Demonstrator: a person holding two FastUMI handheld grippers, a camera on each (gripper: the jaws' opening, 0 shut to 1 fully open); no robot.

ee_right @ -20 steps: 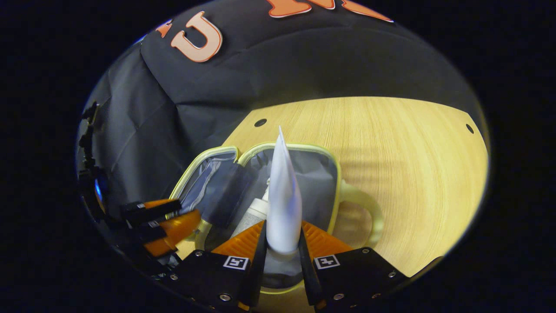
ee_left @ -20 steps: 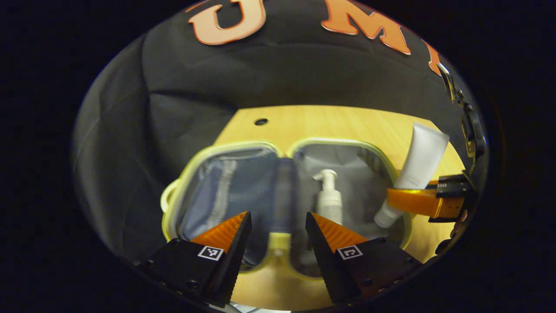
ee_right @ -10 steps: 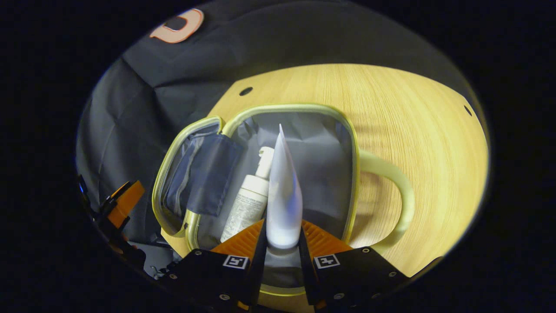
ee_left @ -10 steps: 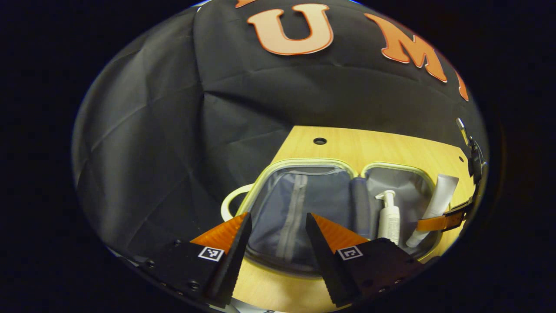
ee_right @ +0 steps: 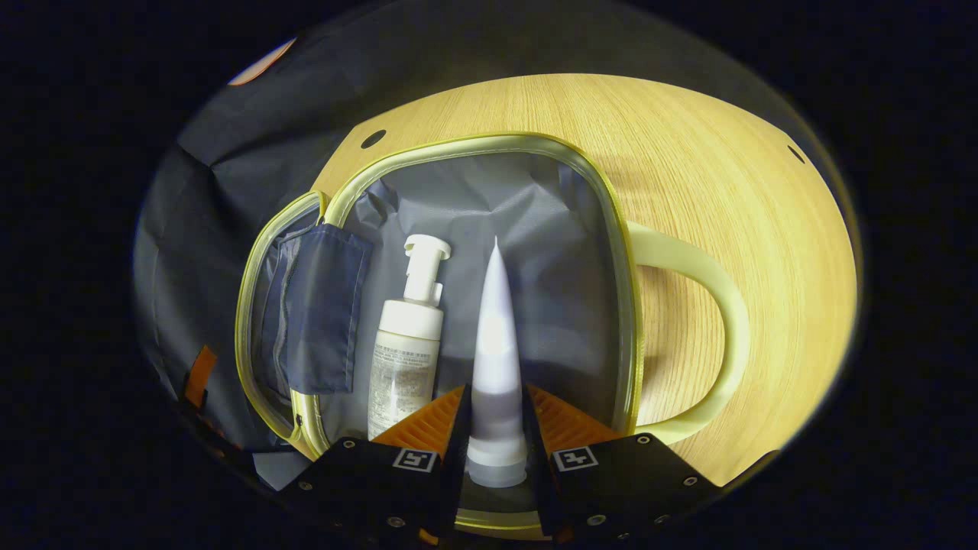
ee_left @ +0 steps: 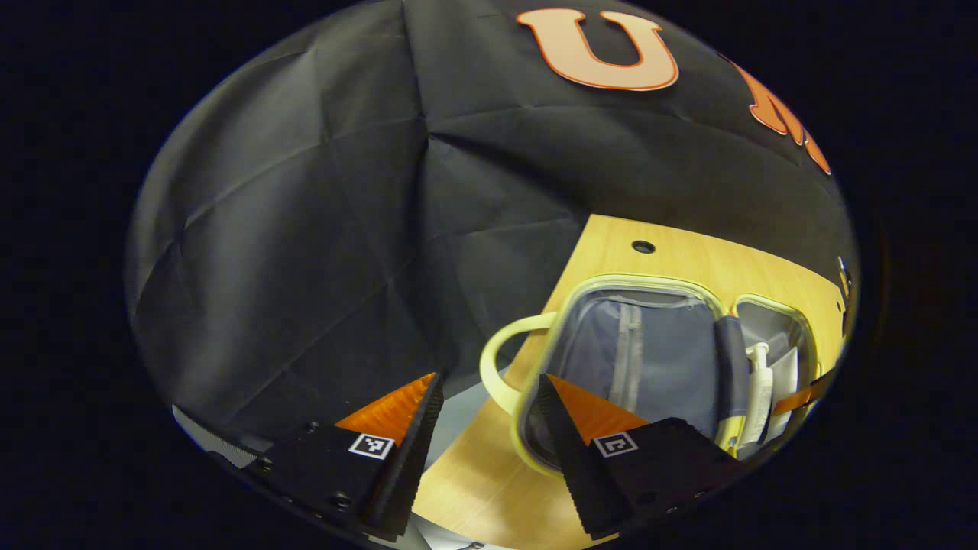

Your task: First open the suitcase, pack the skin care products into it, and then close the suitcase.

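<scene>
The small suitcase (ee_right: 611,229) lies open on the table, yellow-rimmed with grey lining. A white pump bottle (ee_right: 405,344) lies in its right half. My right gripper (ee_right: 495,401) is shut on a white tube (ee_right: 495,328) near its cap, holding it low in that half just right of the bottle. Whether the tube touches the lining I cannot tell. In the left gripper view the suitcase (ee_left: 634,286) sits at the right, with the bottle (ee_left: 758,382) and tube (ee_left: 785,378) in its far half. My left gripper (ee_left: 487,386) hangs open beside the case's near handle (ee_left: 497,359), holding nothing.
The lid half carries a navy zip pocket (ee_right: 313,313). A second pale handle (ee_right: 718,305) juts from the right half over the wooden table (ee_right: 726,153). The table has a round hole (ee_right: 373,138) near its back edge. Black cloth hangs behind and to the left.
My right gripper has lowered the tube down into the right half beside the pump bottle. My left gripper has swung left, away from the case's middle, staying open.
</scene>
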